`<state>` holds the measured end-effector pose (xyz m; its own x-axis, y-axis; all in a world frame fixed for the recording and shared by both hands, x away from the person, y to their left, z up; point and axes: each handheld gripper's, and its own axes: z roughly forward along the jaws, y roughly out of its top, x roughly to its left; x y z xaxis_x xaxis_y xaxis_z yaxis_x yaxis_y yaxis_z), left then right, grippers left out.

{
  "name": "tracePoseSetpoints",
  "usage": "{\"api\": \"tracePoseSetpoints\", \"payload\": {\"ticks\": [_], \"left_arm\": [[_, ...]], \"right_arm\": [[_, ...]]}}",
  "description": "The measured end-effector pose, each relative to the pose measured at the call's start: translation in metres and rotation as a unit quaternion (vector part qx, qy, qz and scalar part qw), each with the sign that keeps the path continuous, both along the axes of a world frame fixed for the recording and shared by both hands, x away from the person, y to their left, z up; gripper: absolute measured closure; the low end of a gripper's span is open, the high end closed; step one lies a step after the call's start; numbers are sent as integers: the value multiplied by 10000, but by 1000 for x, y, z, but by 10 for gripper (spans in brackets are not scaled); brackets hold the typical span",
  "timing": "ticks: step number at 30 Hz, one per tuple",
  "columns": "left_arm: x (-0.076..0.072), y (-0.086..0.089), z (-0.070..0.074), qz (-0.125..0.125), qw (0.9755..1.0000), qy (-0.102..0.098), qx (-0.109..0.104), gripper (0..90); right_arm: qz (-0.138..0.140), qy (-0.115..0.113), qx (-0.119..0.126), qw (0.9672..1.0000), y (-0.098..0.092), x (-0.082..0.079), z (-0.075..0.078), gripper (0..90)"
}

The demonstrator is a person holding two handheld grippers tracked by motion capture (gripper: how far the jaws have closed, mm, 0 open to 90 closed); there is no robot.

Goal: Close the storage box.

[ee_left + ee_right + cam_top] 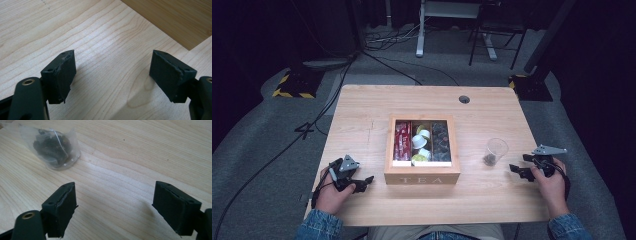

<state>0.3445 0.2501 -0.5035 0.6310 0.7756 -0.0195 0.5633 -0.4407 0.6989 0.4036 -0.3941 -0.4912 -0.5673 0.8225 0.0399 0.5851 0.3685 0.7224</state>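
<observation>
While both grippers rested apart on the wooden table (pixel 362 107), a clear plastic cup (pixel 496 151) holding a dark tea bag (pixel 51 147) stood on the right half of the table, between the tea box (pixel 422 177) and the right gripper (pixel 524 166). The right gripper lay near the cup, jaws spread wide and empty. The left gripper (pixel 358 181), just beside the box's front left corner, likewise had its jaws wide apart over bare wood. The box, marked TEA, held red packets, pale pods and dark pods in three compartments.
</observation>
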Motion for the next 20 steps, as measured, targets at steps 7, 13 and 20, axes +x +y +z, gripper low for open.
{"api": "tracePoseSetpoints", "payload": {"ticks": [7,13,20], "left_arm": [[0,0,0,6,10000,2,-5,217],[0,0,0,-8,10000,-5,6,215],[1,-1,0,91,10000,8,27,191]], "right_arm": [[7,-49,-79,10000,2,-4,-6,174],[-48,-189,-129,9997,2,-6,-12,153],[-101,-197,-144,9997,3,-6,-12,141]]}}
